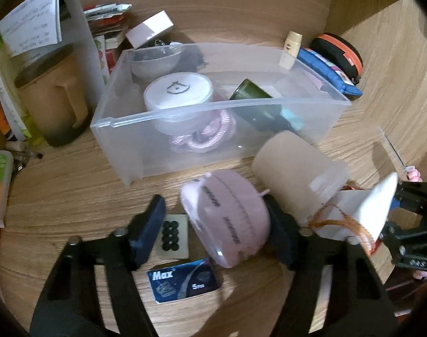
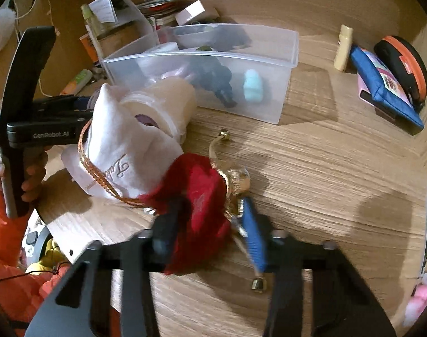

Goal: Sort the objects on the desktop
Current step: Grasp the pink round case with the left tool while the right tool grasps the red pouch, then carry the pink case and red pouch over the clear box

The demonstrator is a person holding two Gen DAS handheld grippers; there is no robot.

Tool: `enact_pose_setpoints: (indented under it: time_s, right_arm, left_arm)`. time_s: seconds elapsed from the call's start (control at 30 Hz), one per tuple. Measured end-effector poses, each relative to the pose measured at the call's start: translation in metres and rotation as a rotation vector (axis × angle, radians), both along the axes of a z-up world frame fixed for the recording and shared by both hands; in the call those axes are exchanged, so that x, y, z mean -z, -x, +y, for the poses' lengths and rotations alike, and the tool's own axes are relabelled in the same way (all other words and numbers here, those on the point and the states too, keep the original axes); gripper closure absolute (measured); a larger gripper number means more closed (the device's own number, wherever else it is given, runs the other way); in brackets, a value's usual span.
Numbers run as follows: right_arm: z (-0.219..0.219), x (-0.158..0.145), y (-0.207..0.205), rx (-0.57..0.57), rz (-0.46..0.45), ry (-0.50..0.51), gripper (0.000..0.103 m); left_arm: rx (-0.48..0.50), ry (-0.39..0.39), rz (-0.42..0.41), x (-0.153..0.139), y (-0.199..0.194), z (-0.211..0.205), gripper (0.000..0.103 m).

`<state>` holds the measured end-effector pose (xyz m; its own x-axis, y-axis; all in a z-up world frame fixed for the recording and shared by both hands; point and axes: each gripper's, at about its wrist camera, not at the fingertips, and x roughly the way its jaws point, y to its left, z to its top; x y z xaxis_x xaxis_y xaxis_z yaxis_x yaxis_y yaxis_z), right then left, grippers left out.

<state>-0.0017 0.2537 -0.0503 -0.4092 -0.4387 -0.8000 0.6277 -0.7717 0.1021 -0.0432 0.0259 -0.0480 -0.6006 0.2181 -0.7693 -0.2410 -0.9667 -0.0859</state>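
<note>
My left gripper [image 1: 216,224] is open around a pink round case [image 1: 227,221] that lies on the wooden desk; the case is near the right finger and apart from the left finger. My right gripper [image 2: 210,230] is shut on a red pouch [image 2: 196,196] with gold trim and small bells. A white drawstring bag [image 2: 129,151] and a beige cylinder [image 1: 297,171] lie between the two grippers. The clear plastic bin [image 1: 213,118] stands behind them and holds a white round tin [image 1: 178,90], pink cord and a dark green bottle [image 1: 258,106].
A blue Max packet [image 1: 182,279] and a card of black dots [image 1: 171,236] lie under the left gripper. A brown mug [image 1: 56,95] and papers stand at left. A cream tube [image 2: 343,47], blue pouch [image 2: 382,87] and black-orange case [image 2: 404,64] sit at right.
</note>
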Motion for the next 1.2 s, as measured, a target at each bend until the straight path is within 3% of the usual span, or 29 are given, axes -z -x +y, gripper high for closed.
enact_pose_setpoints:
  time_s: [0.1,0.47,0.87,1.2]
  right_arm:
    - [0.003,-0.001,0.004,0.015,-0.017,0.013,0.089]
    - [0.024,-0.037,0.017,0.116,0.052,0.081,0.09]
    - [0.015,-0.097,0.02,0.098,0.179,0.201,0.09]
    - [-0.004,-0.135,0.047,0.083,0.255,0.276,0.09]
  left_arm:
    - [-0.008,0.012,0.009,0.0,-0.001,0.002,0.047]
    - [-0.072,-0.045,0.051,-0.017,-0.009,-0.016,0.051]
    - [-0.075,-0.095,0.211,-0.08,-0.038,-0.024,0.051]
    - [-0.073,-0.102,0.307,-0.126,-0.029,-0.02,0.051]
